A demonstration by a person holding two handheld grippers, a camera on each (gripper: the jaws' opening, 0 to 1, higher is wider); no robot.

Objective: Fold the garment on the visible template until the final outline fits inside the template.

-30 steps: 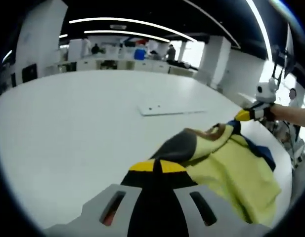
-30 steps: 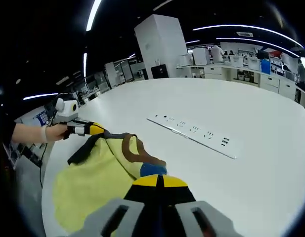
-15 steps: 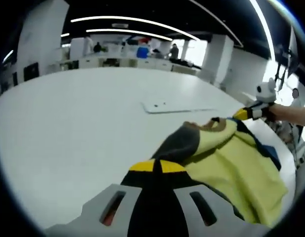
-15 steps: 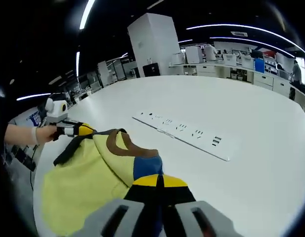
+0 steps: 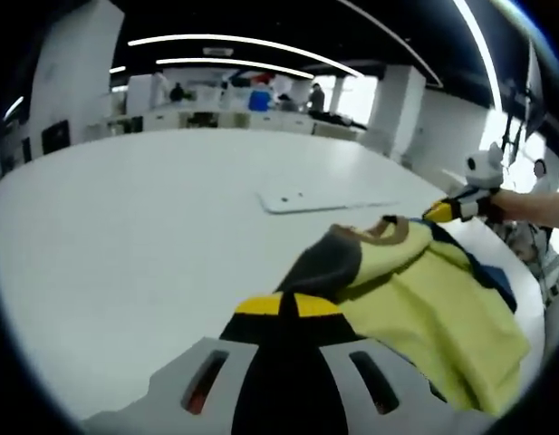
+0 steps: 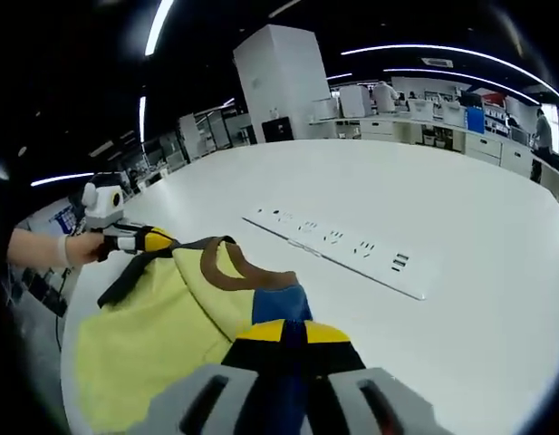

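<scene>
left gripper (image 5: pixel 284 306) jaws closed on grey shoulder of yellow garment (image 5: pixel 424 308) — right gripper (image 6: pixel 291 332) pinches blue shoulder, cloth stretched above white table (image 6: pixel 460 217); power strip (image 6: pixel 338 249) beyond.

Lying on the counter (image 5: pixel 125 208), near its edge: the garment (image 5: pixel 415 290), stretching between the two grippers. In the left gripper view, spreading rightward from the left gripper (image 5: pixel 281 305) at bottom centre to the right gripper (image 5: pixel 442 210) at far right. In the right gripper view, running from the right gripper (image 6: pixel 292 331) at bottom centre out to the left gripper (image 6: pixel 157 239) at far left. Sitting behind the garment, farther onto the counter and apart from it: the socket strip (image 6: pixel 342 249). Standing beyond the counter: desks and people.
</scene>
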